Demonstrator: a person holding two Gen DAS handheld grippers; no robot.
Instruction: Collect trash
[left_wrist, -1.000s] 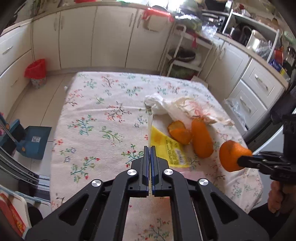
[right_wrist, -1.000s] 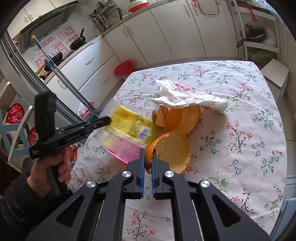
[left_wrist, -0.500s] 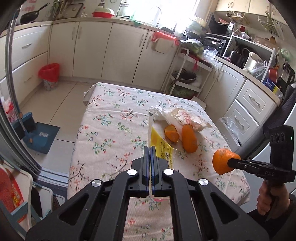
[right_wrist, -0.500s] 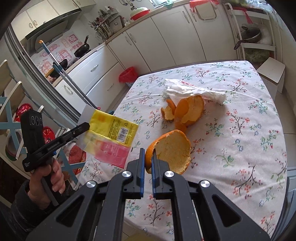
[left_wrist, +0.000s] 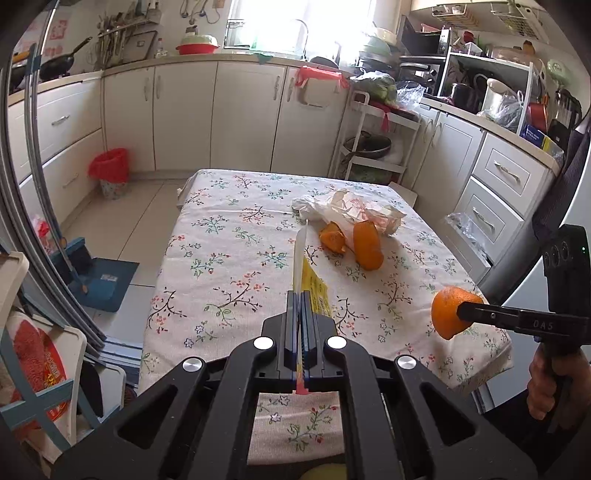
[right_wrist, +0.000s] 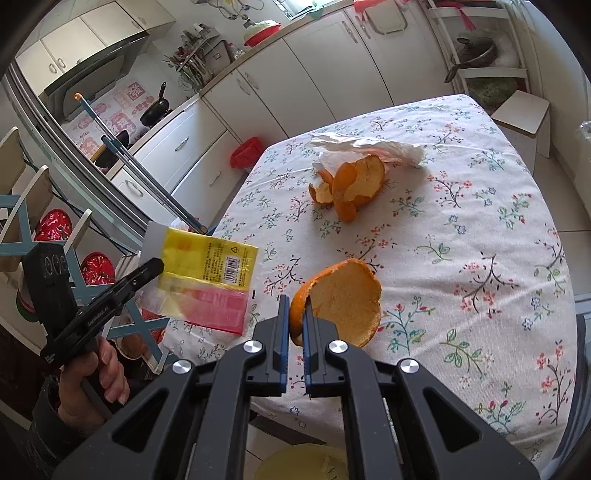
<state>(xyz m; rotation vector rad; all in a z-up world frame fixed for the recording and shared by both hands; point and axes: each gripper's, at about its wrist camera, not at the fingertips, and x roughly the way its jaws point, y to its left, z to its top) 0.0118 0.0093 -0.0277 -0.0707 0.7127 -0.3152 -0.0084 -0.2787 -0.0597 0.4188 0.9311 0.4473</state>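
I have lifted both pieces of trash off the counter and pulled them back past its near edge. My left tongs are shut tight on the yellow wrapper, which hangs in the air by the near left corner. My right tongs pinch the big orange peel above the near edge. A second ago the wrapper and peel were low over the cloth. 2 smaller peels and a crumpled white bag are left near the far right side. I think the bin comes next.
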